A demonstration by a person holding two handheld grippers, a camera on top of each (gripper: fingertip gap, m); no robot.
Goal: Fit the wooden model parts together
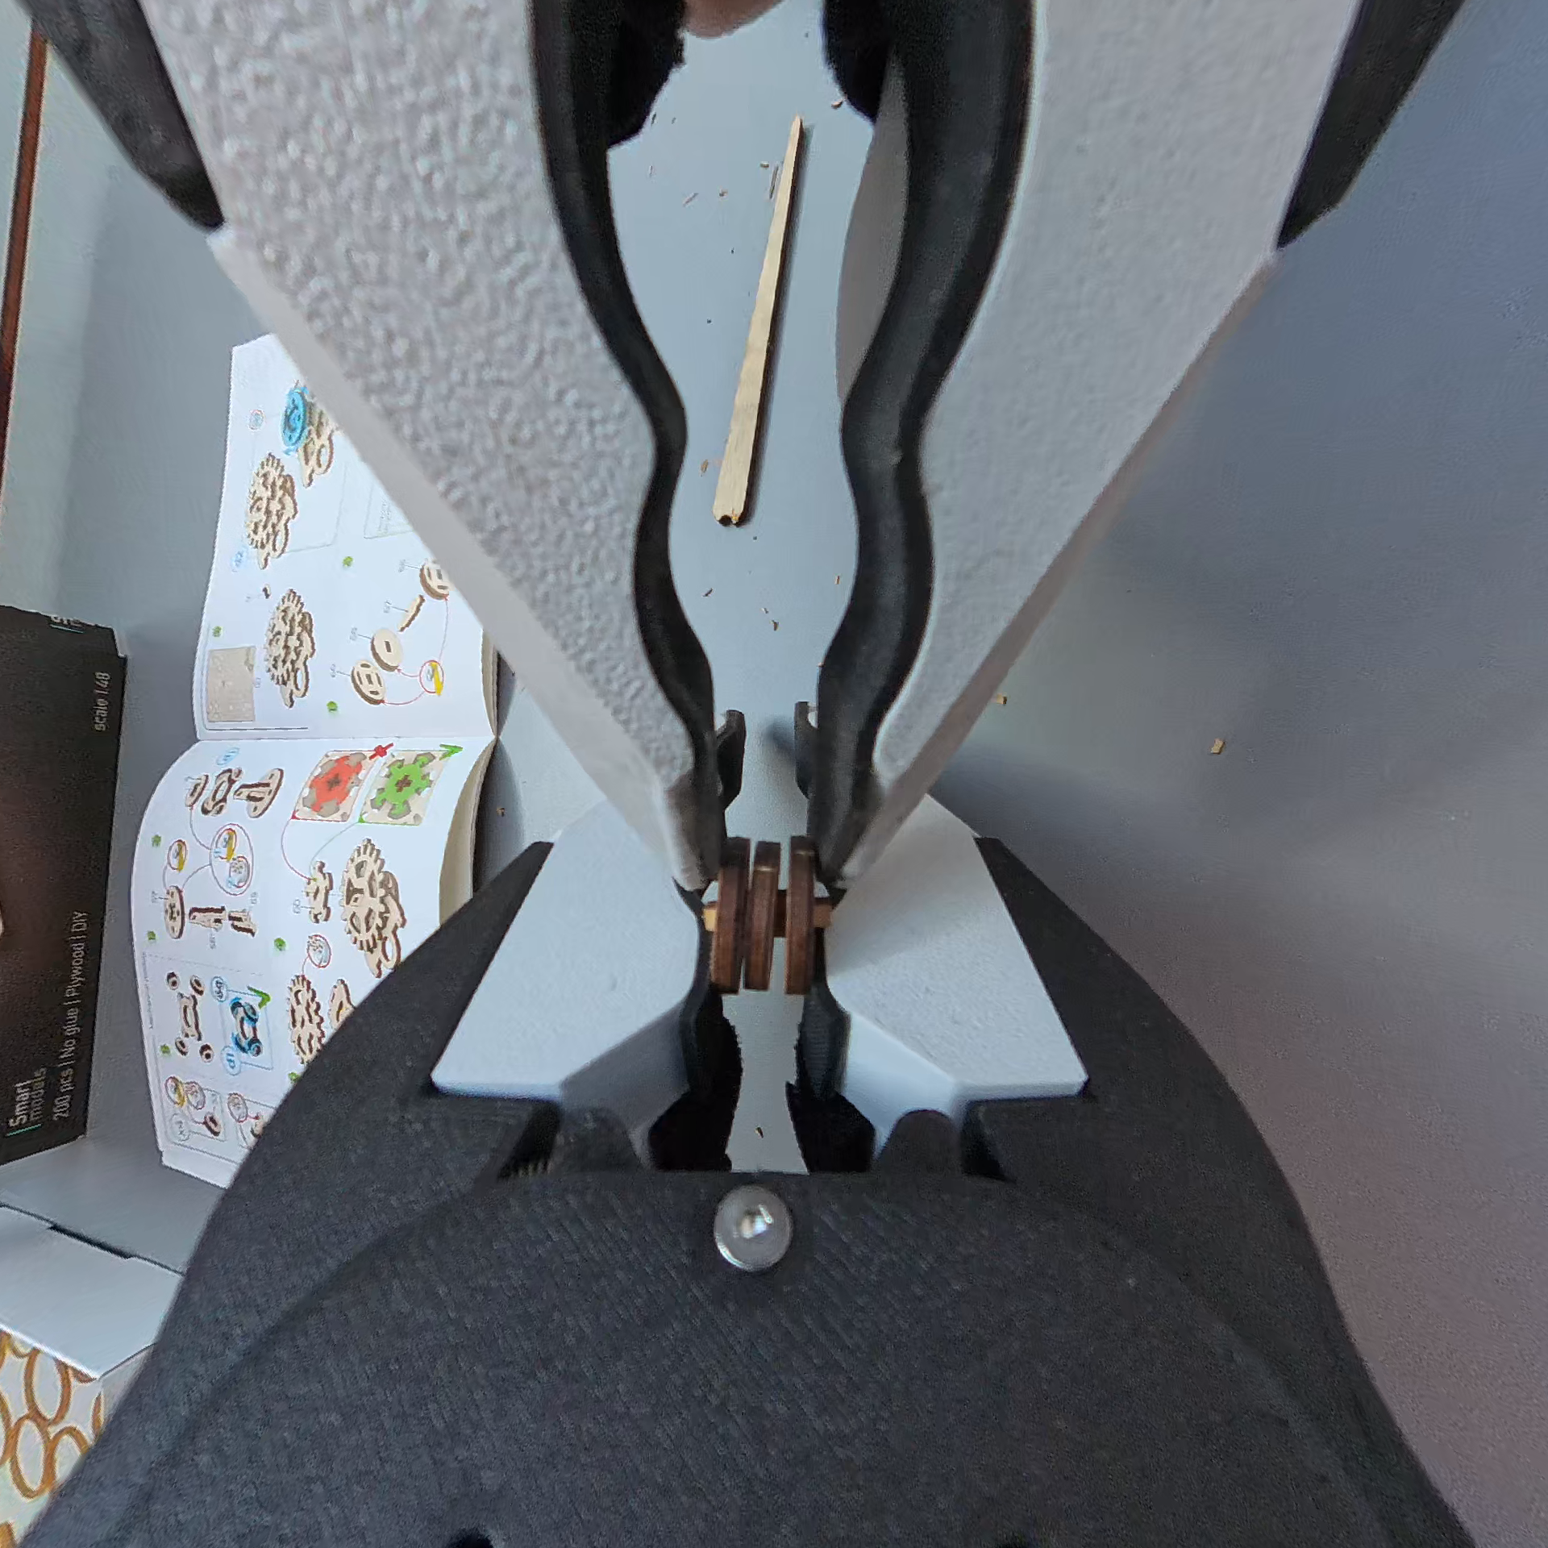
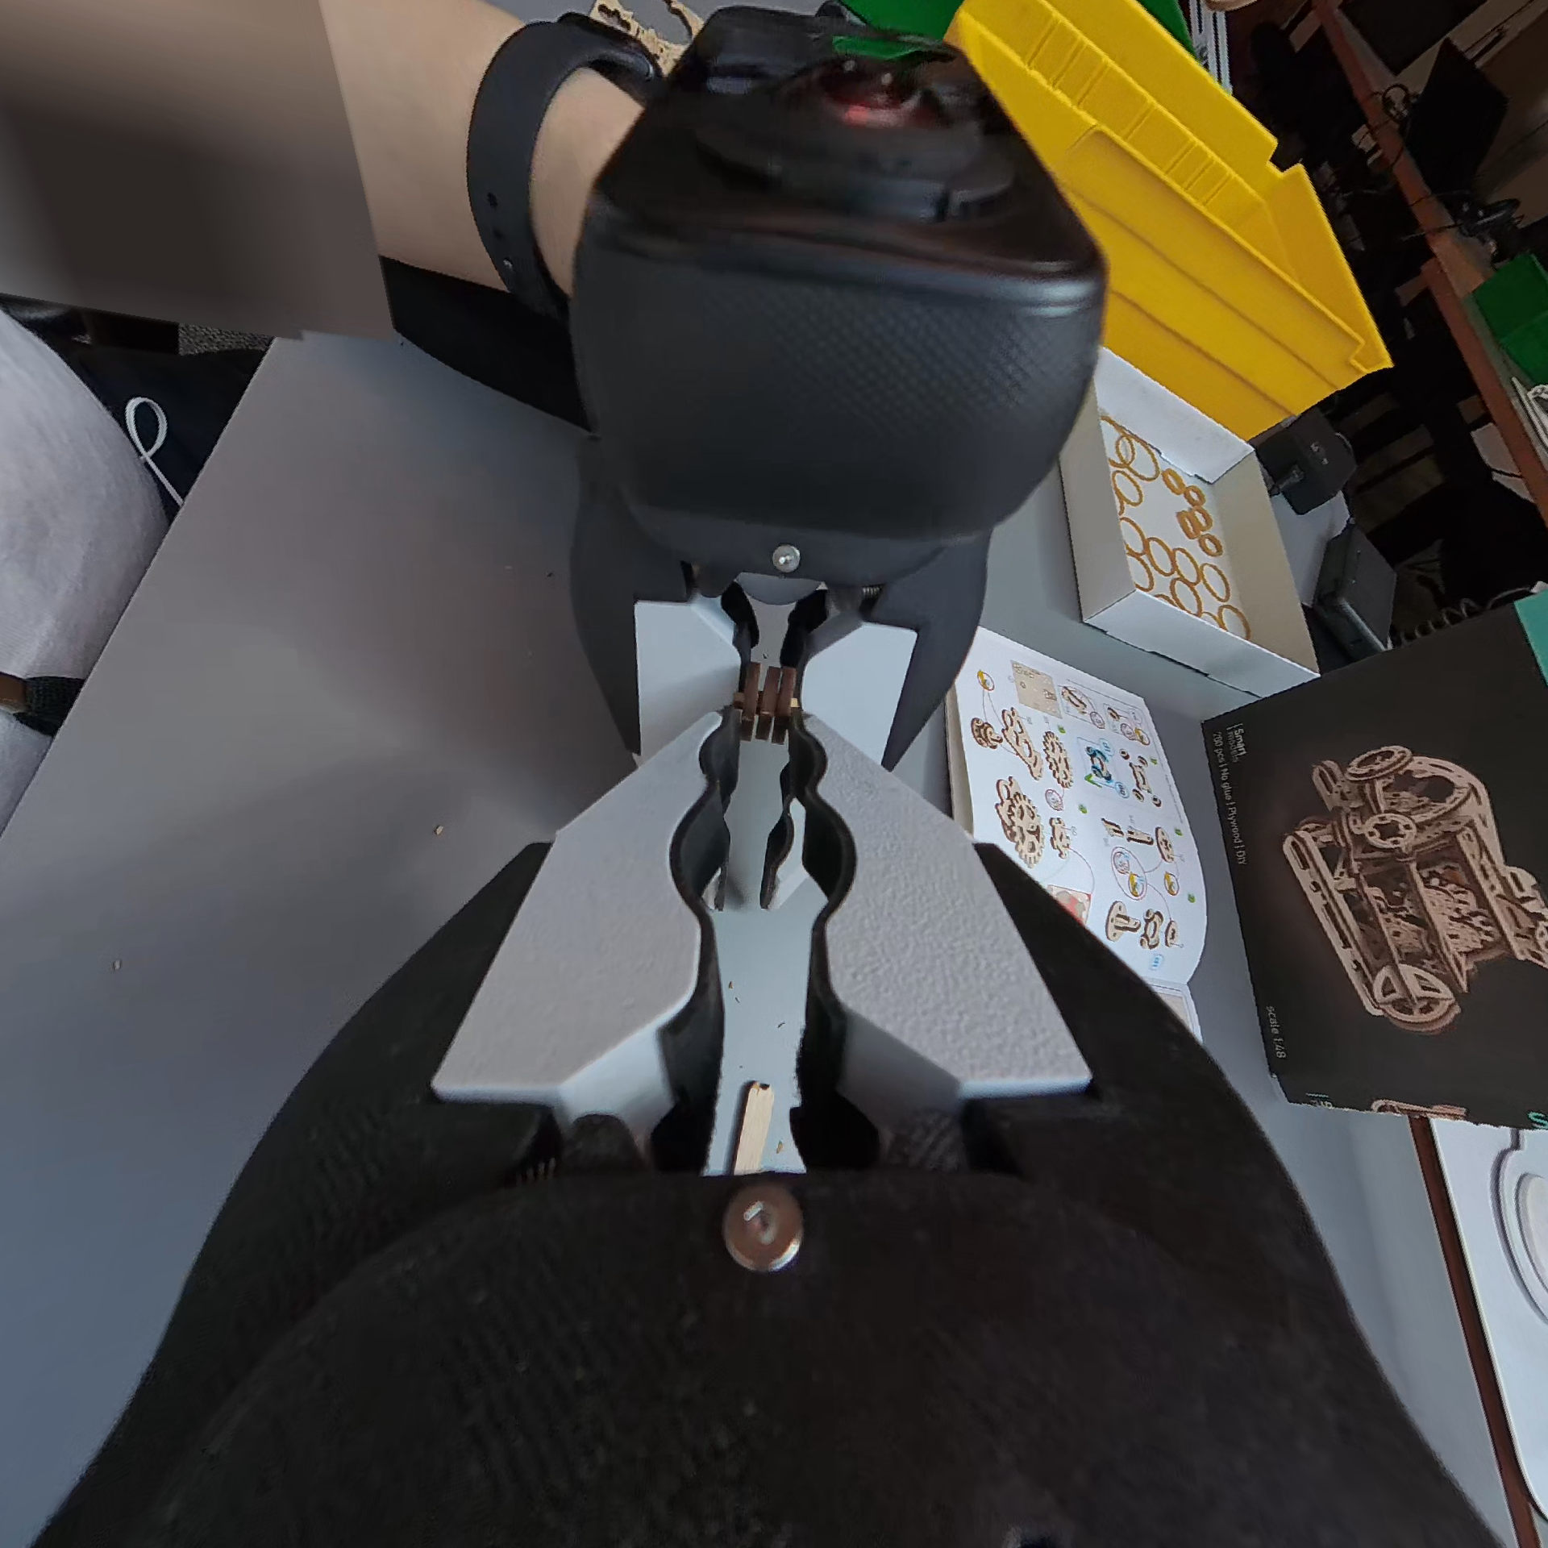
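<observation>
Here the two grippers meet nose to nose over the grey table (image 2: 352, 637), both pinching the same little wooden assembly (image 1: 764, 915): three dark round discs threaded on a pale axle, held up in the air at the centre of both views. The left gripper (image 1: 764, 963) comes in from six o'clock in its own view, jaws nearly closed, pressing the outer disc faces. The right gripper (image 2: 761, 737) reaches in from the opposite side, jaws almost shut as well, its tips on the upper edges of the same discs. To my eye this is the pressing step, with the discs being seated along the axle; a gap shows between the middle and one outer disc, so the next move probably calls for a straight, even squeeze along the axle without twisting it. On the table below lies a loose wooden stick (image 1: 761, 327), at twelve o'clock in the left wrist view, with crumbs of wood scattered about. Further out, at nine o'clock there, an open instruction booklet (image 1: 335, 754) lies beside a dark kit box (image 1: 50, 879); yellow bins (image 2: 1173, 209) sit at one o'clock in the right wrist view.
</observation>
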